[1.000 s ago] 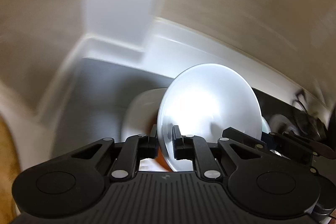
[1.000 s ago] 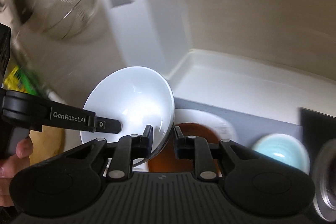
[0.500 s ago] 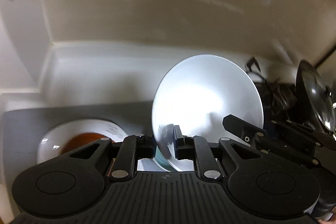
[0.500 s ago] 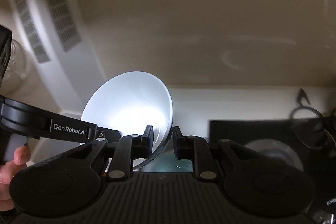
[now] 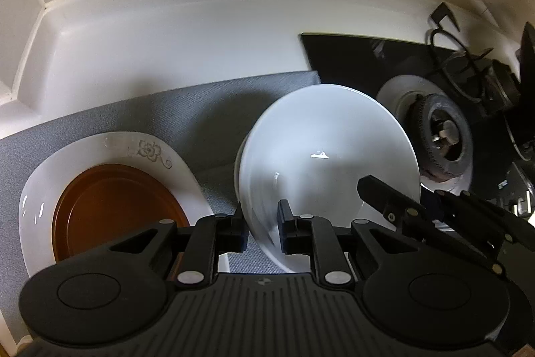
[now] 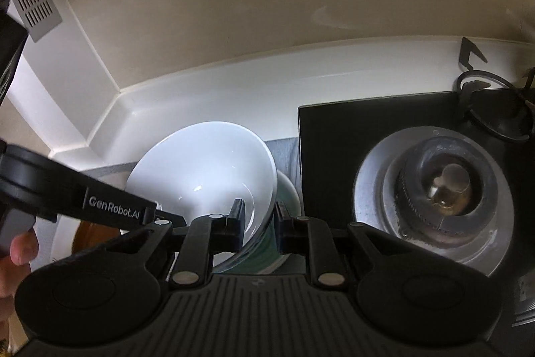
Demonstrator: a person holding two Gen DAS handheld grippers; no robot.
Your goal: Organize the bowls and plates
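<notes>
A white bowl (image 5: 327,156) is held by both grippers on opposite rims. My left gripper (image 5: 262,225) is shut on its near-left rim. My right gripper (image 6: 259,225) is shut on the bowl's (image 6: 204,169) right rim. The bowl sits over or in a teal bowl (image 6: 286,216), of which only the outside shows under it; contact cannot be told. To the left, a brown plate (image 5: 113,213) lies on a white flowered plate (image 5: 133,149) on a grey mat (image 5: 187,112).
A black gas hob (image 6: 367,129) with a burner (image 6: 444,186) lies right of the mat. A white counter upstand (image 5: 187,32) and beige wall run behind. A pan support (image 5: 464,59) stands at the far right.
Both grippers carried the white bowl rightward and down over the mat, onto the teal bowl's spot. The views tilted from the wall down to the counter.
</notes>
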